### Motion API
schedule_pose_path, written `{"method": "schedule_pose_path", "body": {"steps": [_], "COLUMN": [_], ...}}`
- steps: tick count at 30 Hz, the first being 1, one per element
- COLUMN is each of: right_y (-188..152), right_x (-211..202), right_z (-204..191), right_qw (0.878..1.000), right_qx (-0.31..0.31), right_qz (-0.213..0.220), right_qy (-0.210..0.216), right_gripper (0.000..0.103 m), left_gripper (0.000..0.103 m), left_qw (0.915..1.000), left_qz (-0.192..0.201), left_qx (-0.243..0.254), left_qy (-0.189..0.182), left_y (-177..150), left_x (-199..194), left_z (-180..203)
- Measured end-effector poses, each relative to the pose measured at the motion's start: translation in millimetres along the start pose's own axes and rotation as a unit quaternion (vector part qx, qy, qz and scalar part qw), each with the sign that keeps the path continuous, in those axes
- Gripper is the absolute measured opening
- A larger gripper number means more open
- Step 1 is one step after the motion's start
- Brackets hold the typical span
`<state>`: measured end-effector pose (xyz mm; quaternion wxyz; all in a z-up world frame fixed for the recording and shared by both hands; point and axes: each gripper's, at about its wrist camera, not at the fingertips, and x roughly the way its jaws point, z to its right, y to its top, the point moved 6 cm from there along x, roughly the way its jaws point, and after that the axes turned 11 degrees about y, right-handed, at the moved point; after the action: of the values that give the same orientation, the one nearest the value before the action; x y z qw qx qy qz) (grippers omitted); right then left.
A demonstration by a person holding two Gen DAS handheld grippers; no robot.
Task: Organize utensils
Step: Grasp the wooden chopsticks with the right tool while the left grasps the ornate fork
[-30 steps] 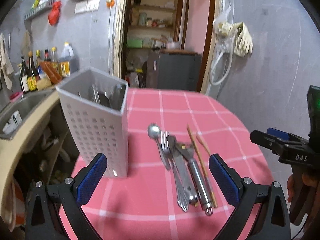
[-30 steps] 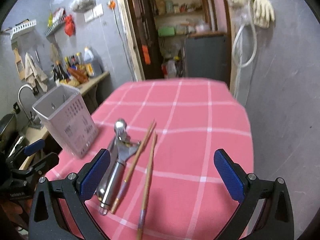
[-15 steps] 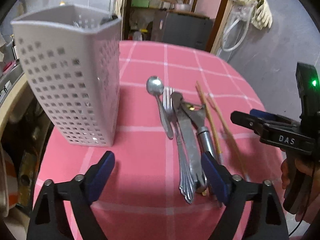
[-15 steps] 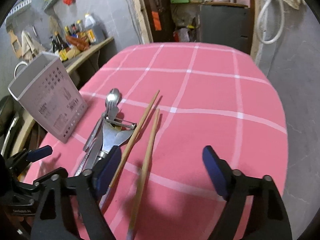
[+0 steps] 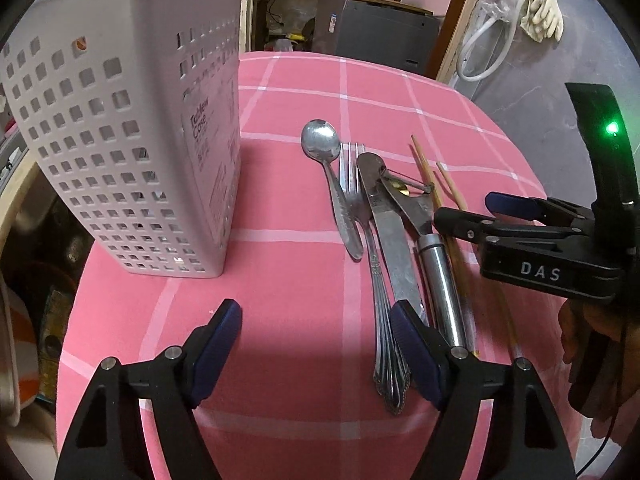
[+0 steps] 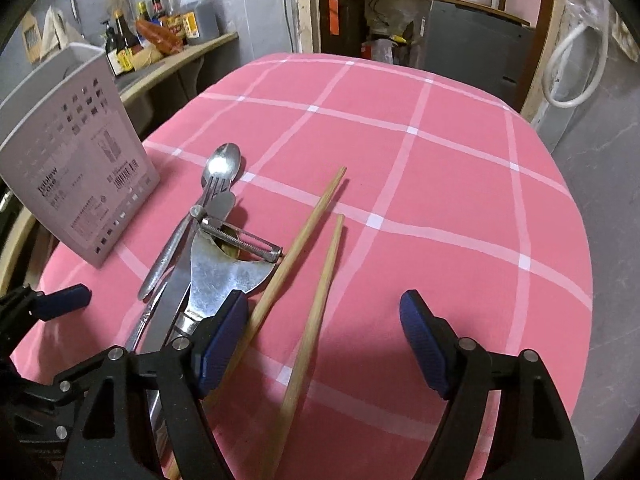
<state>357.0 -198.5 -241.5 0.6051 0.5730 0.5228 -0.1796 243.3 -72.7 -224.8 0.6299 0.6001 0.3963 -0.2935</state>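
A white perforated utensil holder (image 5: 132, 128) stands at the left of the pink checked table (image 5: 300, 80). To its right lie a spoon (image 5: 326, 168), a fork (image 5: 374, 264), a table knife (image 5: 394, 236), a steel peeler (image 5: 434, 248) and two wooden chopsticks (image 6: 316, 284). My left gripper (image 5: 316, 352) is open and empty, low over the cloth, its right finger (image 5: 416, 356) beside the fork handle. My right gripper (image 6: 324, 340) is open and empty, straddling the right chopstick, its left finger (image 6: 218, 338) over the other chopstick. The holder (image 6: 80, 160) also shows in the right wrist view.
A counter (image 6: 176, 60) with sauce bottles stands beyond the holder. A doorway with shelves and a grey cabinet (image 5: 380, 36) is behind the table. A grey wall with a hose and gloves (image 5: 540, 20) is at the right. The table's right edge (image 6: 576, 240) drops off.
Both grippers have come down and forward toward the table. The left one now sits beside the fork and knife handles, the right one over the chopsticks. Nothing has been gripped.
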Motion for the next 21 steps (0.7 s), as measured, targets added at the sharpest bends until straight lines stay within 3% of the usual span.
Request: {"method": "schedule_pose_path", "body": {"steps": [4,7,10,18,19,20,21], "right_y": [-5,-16,-25,-31,-31,-31,-32], "right_x": [-2,-7,-13,-27,-28,-30,-31], "right_z": [1,2,2,13,15,18,20], "right_qw": [1.0,0.999,0.998,0.997,0.997,0.997,0.996], "right_qx": [0.009,0.014,0.02,0.043,0.051,0.059,0.068], "right_qz": [-0.019,-0.036,-0.046,-0.049,-0.047,-0.045,-0.043], "right_qy": [-0.013,-0.022,-0.023,-0.033,-0.031,-0.028,-0.025], "right_gripper": [0.069,0.061,0.051,0.021,0.02,0.017,0.013], "left_gripper": [0.076,0.07,0.063,0.052,0.049,0.036,0.032], "left_qw": [1.0,0.9997,0.9989,0.9964,0.9956,0.9953,0.9945], "left_qz": [-0.002,-0.006,-0.009,-0.016,-0.016,-0.018,-0.021], "left_qx": [0.002,0.019,0.04,0.082,0.092,0.095,0.099], "left_qy": [-0.006,-0.015,-0.025,-0.008,-0.008,-0.014,-0.026], "left_y": [1,0,-1,1,1,2,2], "left_x": [1,0,0,3,3,2,1], "left_z": [2,6,15,23,26,27,31]}}
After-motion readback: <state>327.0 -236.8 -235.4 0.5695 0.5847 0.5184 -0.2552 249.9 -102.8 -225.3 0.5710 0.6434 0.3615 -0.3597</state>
